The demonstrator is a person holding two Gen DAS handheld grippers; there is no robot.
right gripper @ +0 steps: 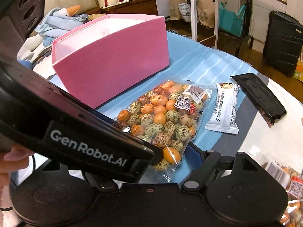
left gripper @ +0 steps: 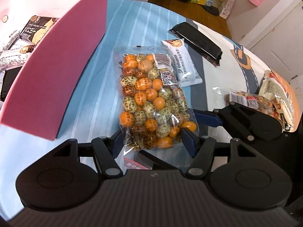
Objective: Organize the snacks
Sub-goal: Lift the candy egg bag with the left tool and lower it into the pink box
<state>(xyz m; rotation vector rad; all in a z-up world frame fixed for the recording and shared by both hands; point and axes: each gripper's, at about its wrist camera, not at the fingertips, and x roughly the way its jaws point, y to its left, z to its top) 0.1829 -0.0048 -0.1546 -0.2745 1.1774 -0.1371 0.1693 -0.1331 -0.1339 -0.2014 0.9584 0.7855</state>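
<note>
A clear bag of orange and speckled coated nuts (left gripper: pixel 149 102) lies on the blue striped cloth, its near end between the blue pads of my left gripper (left gripper: pixel 151 141), which is shut on it. The same bag shows in the right wrist view (right gripper: pixel 162 119). My right gripper (left gripper: pixel 206 117) reaches in from the right; its blue finger (right gripper: pixel 193 151) lies at the bag's edge and the jaws stand open. The left gripper's body hides the right gripper's other finger. A pink box (left gripper: pixel 56 70) to the left holds several snack packets (left gripper: pixel 36 30).
A white bar packet (left gripper: pixel 183 62) and a black bar packet (left gripper: pixel 198 41) lie beyond the bag. More nut bags and an orange packet (left gripper: pixel 278 94) lie at the right. The pink box (right gripper: pixel 113 60) stands behind the bag. A black suitcase (right gripper: pixel 282 41) stands off the table.
</note>
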